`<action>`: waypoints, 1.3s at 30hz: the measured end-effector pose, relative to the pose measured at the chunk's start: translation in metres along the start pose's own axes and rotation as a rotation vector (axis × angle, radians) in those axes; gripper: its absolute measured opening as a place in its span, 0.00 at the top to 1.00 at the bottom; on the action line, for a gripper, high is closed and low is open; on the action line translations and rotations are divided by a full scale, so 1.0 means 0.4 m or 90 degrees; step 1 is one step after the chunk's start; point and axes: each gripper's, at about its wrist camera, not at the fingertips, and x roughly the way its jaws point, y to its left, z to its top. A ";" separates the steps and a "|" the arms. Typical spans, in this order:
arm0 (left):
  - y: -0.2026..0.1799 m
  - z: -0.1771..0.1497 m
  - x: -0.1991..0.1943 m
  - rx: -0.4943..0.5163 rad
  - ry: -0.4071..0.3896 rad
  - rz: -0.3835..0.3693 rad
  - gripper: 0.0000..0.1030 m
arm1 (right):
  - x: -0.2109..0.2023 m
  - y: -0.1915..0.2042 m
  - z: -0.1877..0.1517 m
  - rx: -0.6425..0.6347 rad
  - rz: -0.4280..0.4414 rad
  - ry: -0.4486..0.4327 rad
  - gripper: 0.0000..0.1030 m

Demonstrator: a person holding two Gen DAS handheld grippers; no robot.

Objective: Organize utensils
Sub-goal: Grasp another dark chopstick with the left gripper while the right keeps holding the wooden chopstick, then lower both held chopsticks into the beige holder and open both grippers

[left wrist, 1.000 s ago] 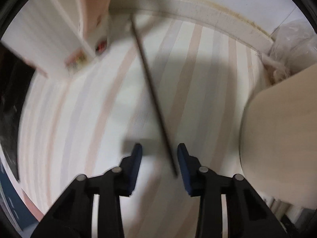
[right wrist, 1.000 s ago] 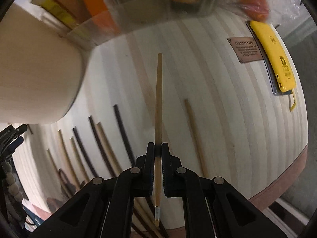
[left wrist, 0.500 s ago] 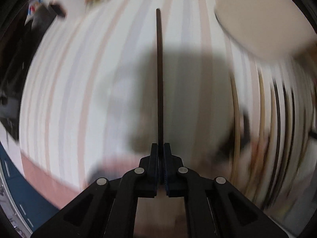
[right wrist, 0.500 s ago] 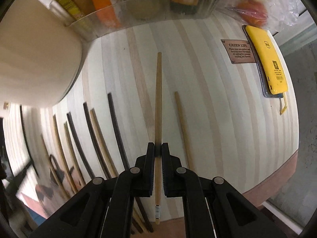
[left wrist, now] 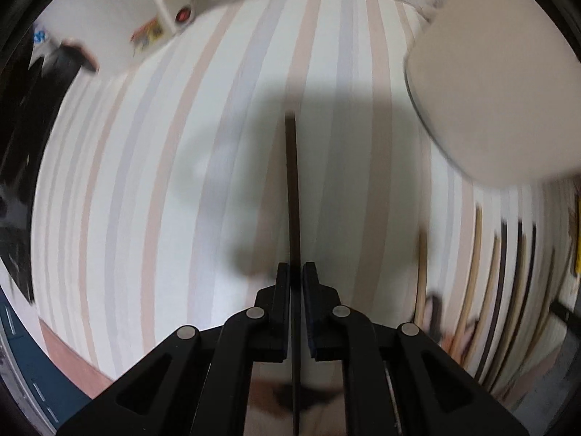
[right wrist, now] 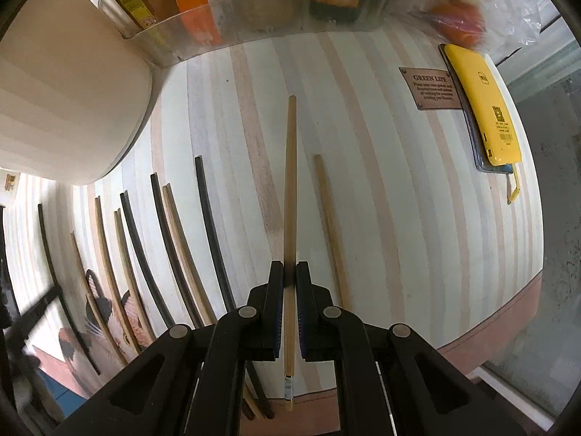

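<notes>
In the left wrist view my left gripper [left wrist: 296,276] is shut on a dark chopstick [left wrist: 292,196], which sticks straight ahead above the striped tabletop [left wrist: 145,200]. In the right wrist view my right gripper [right wrist: 289,276] is shut on a light wooden chopstick [right wrist: 289,181], held over the table. Just right of it another light chopstick [right wrist: 330,225] lies flat. To the left, a row of dark and light chopsticks [right wrist: 210,225] lies side by side. That row's ends show blurred at the right of the left view [left wrist: 421,276].
A tall beige container [right wrist: 65,109] stands at the upper left, also seen at upper right from the left wrist [left wrist: 497,83]. A clear tray [right wrist: 261,11] of packets lines the back. A yellow phone [right wrist: 483,105] and a brown plaque [right wrist: 432,87] lie right. White box [left wrist: 159,7] upper left.
My left gripper shut on the dark chopstick, straightened it and carried it toward the beige container and the row. My right gripper kept its hold on the light chopstick and barely shifted.
</notes>
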 end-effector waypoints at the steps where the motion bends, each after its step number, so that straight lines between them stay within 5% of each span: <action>1: -0.002 0.018 0.000 0.003 -0.005 0.005 0.95 | 0.004 -0.001 0.001 0.003 -0.001 0.001 0.93; 5: -0.010 0.053 -0.017 0.023 -0.029 0.039 0.96 | 0.021 0.016 0.027 0.011 0.002 0.001 0.93; 10: -0.008 0.013 -0.155 0.035 -0.107 0.036 0.96 | -0.053 0.036 0.027 0.001 0.017 -0.046 0.93; 15: -0.035 -0.094 -0.298 0.026 -0.176 0.003 0.96 | -0.178 0.060 0.014 -0.023 0.047 -0.122 0.93; 23: -0.089 -0.125 -0.496 0.031 -0.287 -0.072 0.97 | -0.398 0.099 0.005 -0.049 0.113 -0.248 0.93; 32: -0.122 -0.013 -0.754 0.030 -0.434 -0.155 0.97 | -0.643 0.153 0.059 -0.063 0.182 -0.377 0.93; 39: -0.187 0.149 -0.825 0.025 -0.491 -0.174 0.97 | -0.721 0.206 0.196 -0.036 0.211 -0.440 0.93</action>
